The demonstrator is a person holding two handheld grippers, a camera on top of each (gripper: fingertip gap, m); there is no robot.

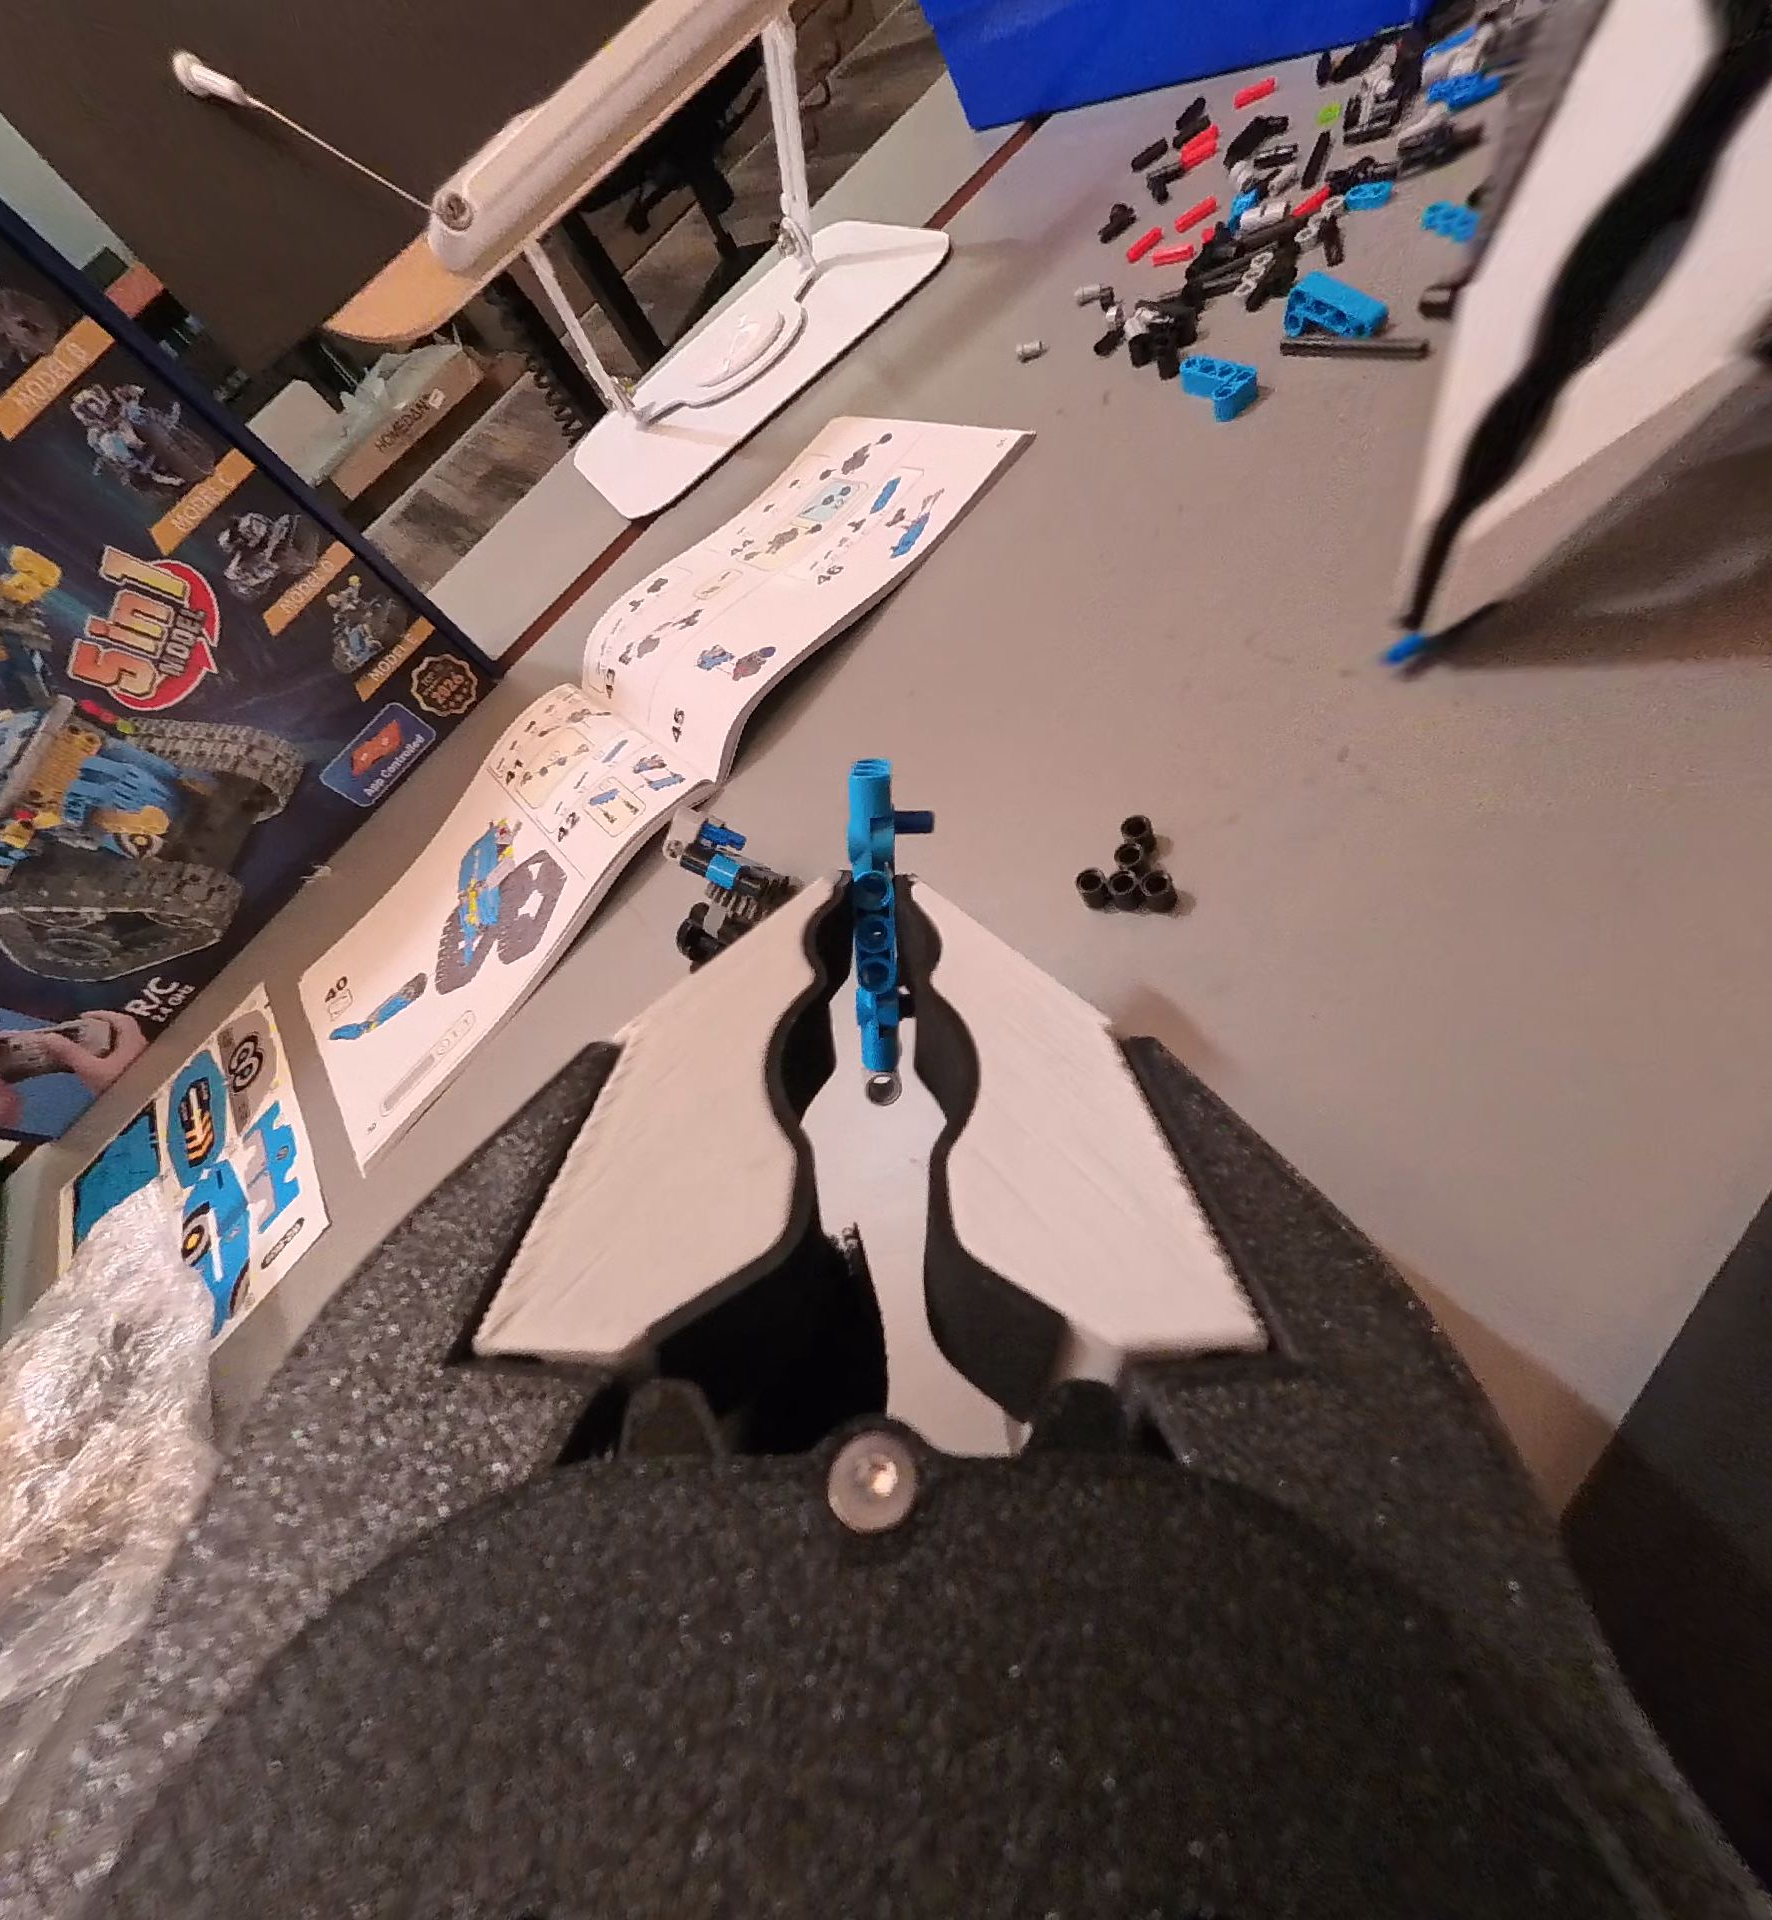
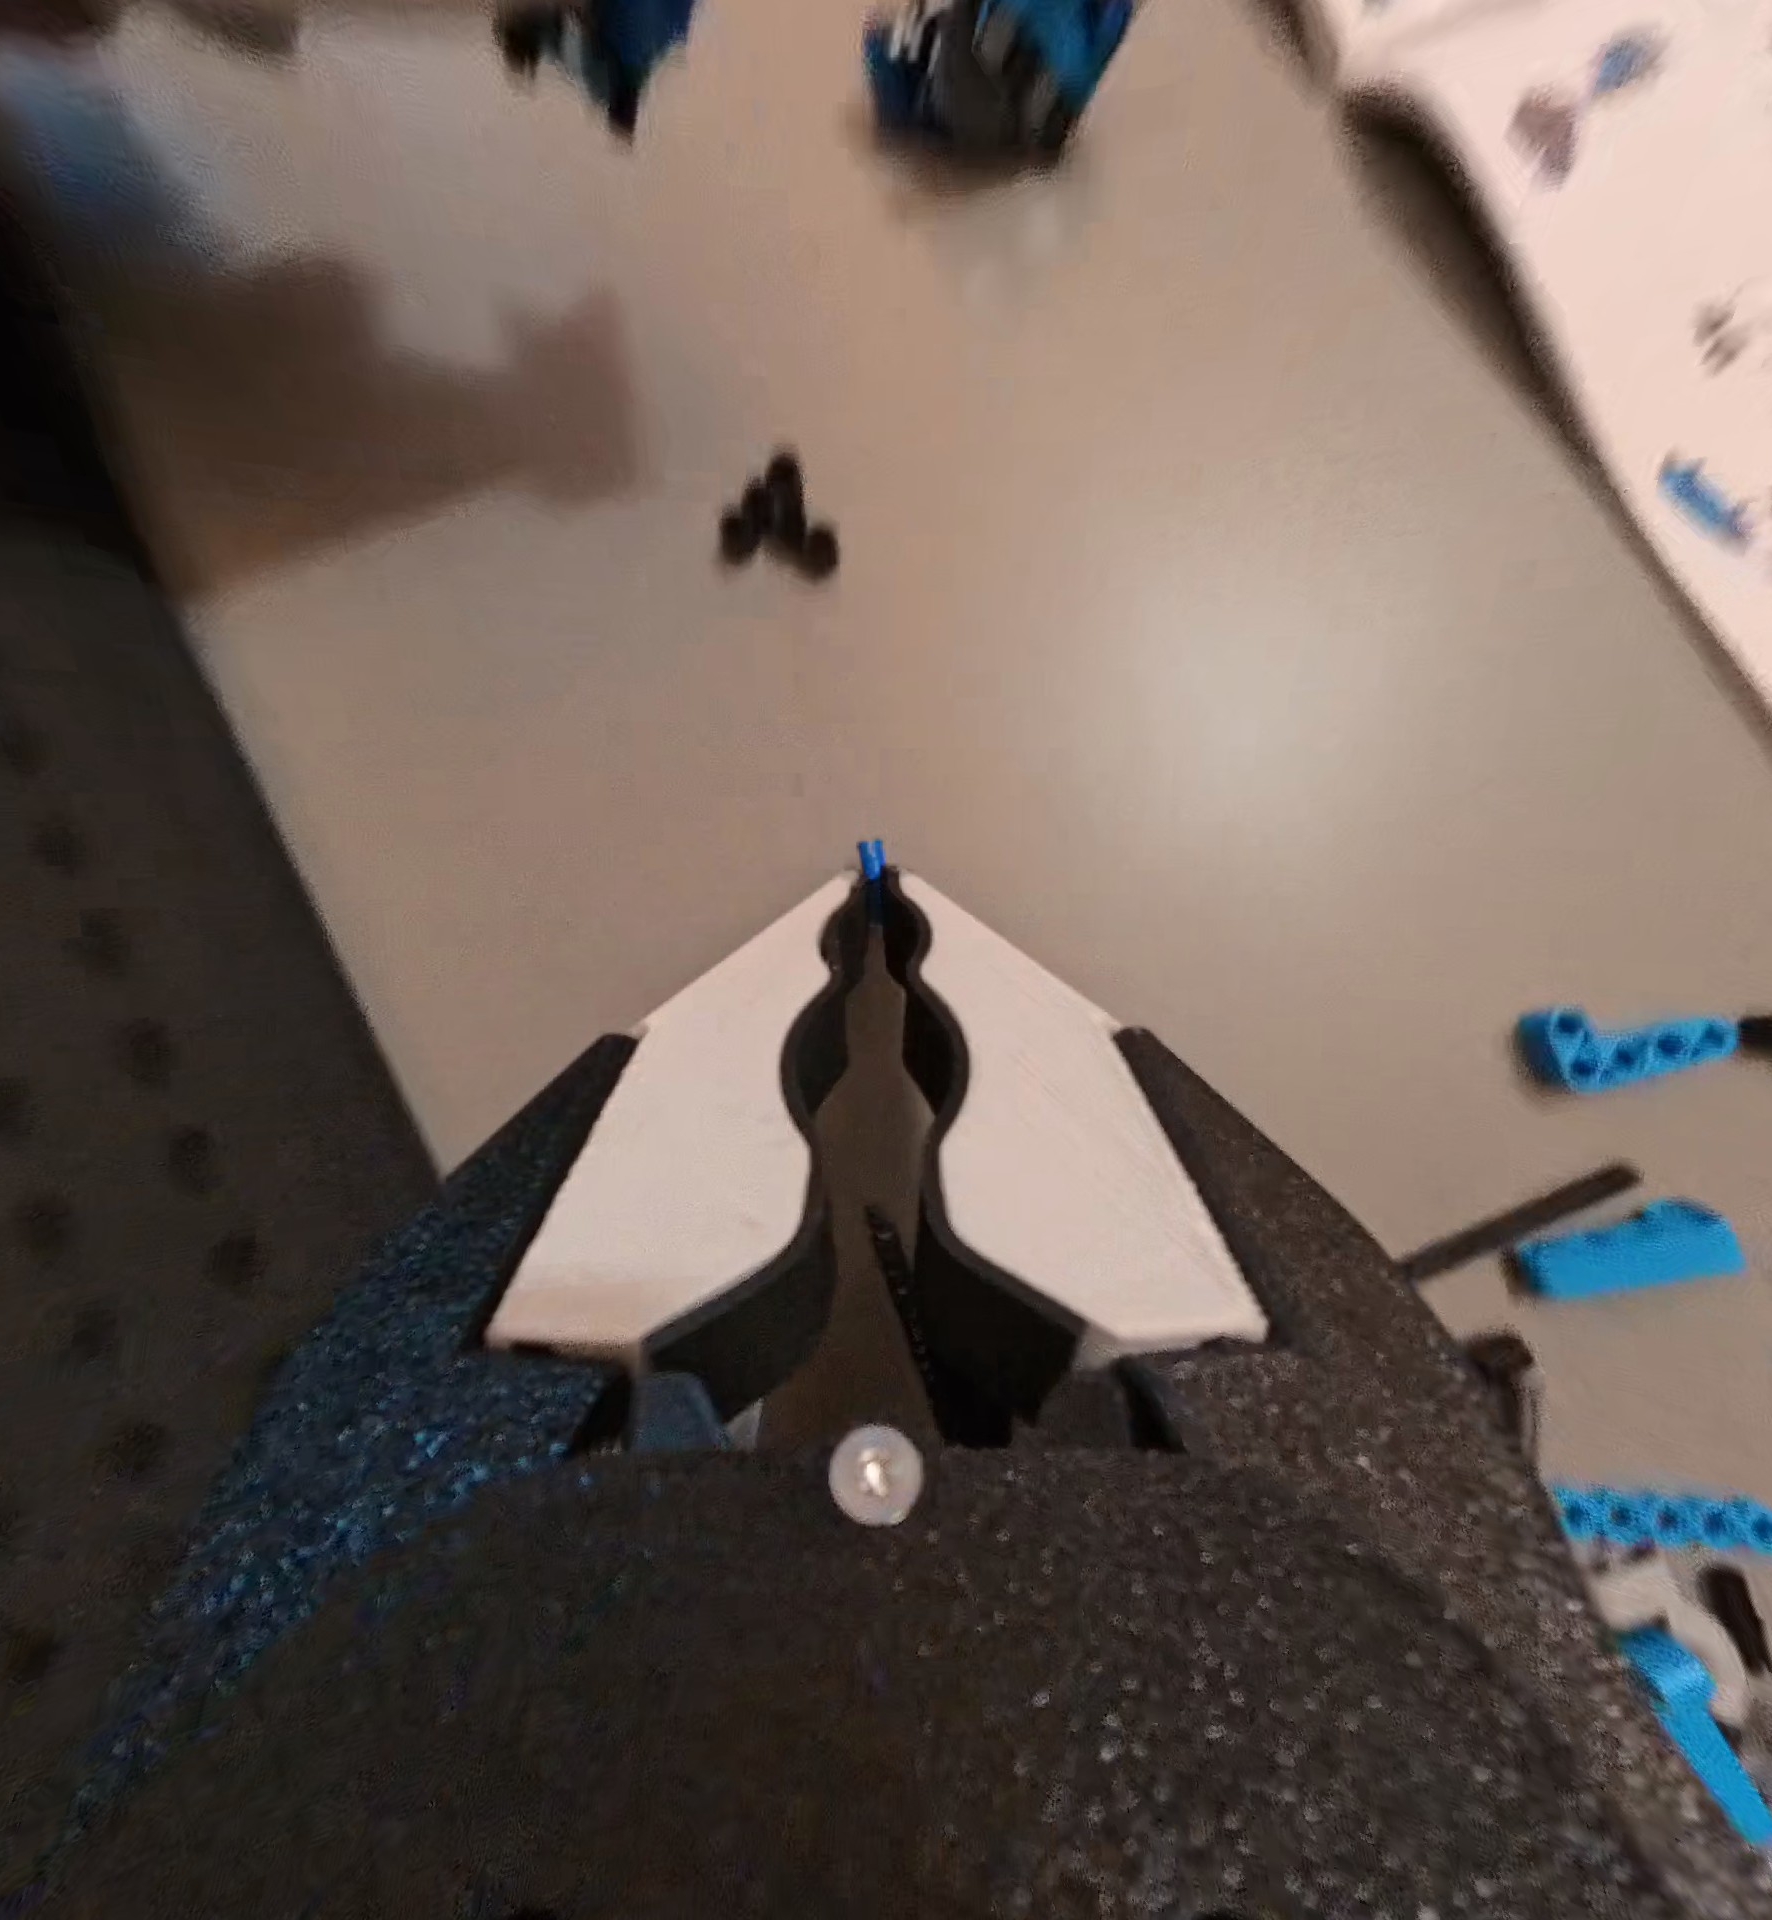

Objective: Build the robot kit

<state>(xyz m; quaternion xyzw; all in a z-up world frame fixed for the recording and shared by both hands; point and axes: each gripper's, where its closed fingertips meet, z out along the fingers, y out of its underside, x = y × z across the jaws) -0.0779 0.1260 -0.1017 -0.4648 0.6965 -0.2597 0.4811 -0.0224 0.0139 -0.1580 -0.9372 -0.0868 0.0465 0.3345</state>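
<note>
Blue beam clamped upright in left gripper; blue pin pinched by right gripper, well apart above desk.

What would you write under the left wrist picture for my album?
Left tool pinches a blue holed beam above the grey table, near an open instruction booklet and small black rings.

The grey table carries an open manual, a lamp base, a sticker sheet, a box, black bushes and loose bricks.
</note>
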